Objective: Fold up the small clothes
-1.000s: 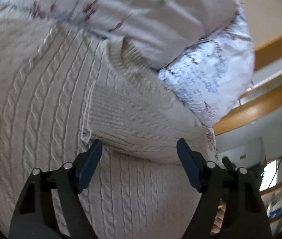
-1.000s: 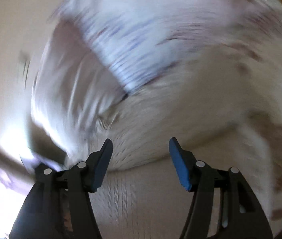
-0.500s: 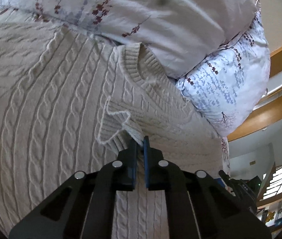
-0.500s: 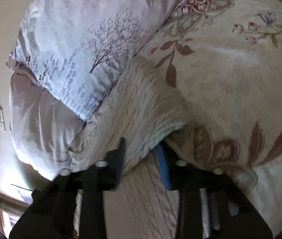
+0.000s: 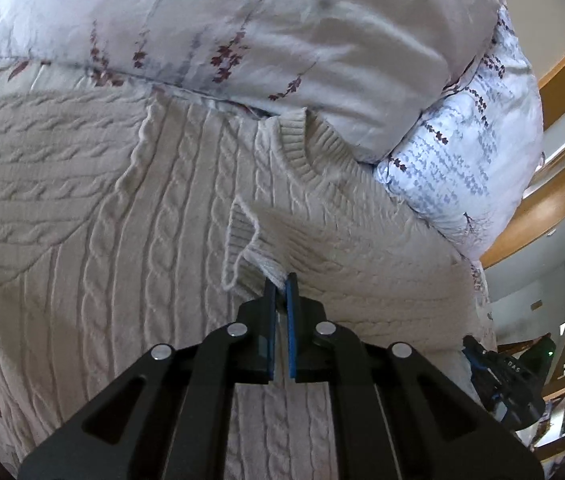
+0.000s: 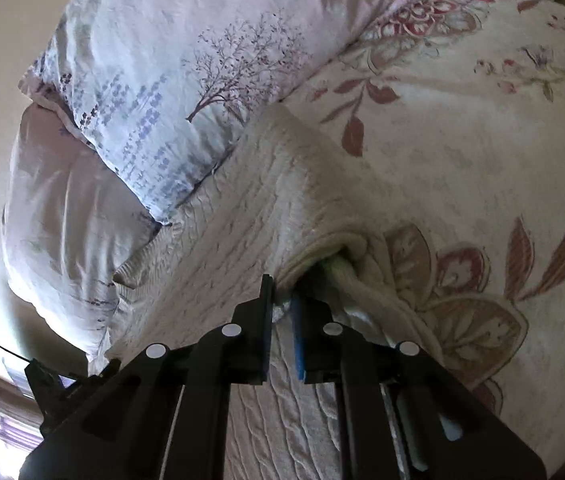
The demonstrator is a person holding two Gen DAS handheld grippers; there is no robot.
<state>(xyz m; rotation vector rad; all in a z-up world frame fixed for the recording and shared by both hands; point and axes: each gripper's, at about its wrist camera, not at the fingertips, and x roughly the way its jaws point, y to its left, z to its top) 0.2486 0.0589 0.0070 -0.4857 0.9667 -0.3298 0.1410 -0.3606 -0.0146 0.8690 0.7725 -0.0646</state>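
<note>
Since half a second ago the pinched sleeve cuff [image 5: 260, 240] sits slightly higher. Left gripper [image 5: 281, 280] jaws clenched on cuff. Right gripper [image 6: 281, 300] jaws clenched on sweater [image 6: 242, 216] edge. Sweater lies on bed [image 6: 462, 152], collar against pillows [image 5: 242, 28].

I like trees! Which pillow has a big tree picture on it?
The upper pillow, lying on top of the other one, shows a bare purple tree and rows of small blue shapes. The lower pillow beneath it looks nearly plain here.
</note>
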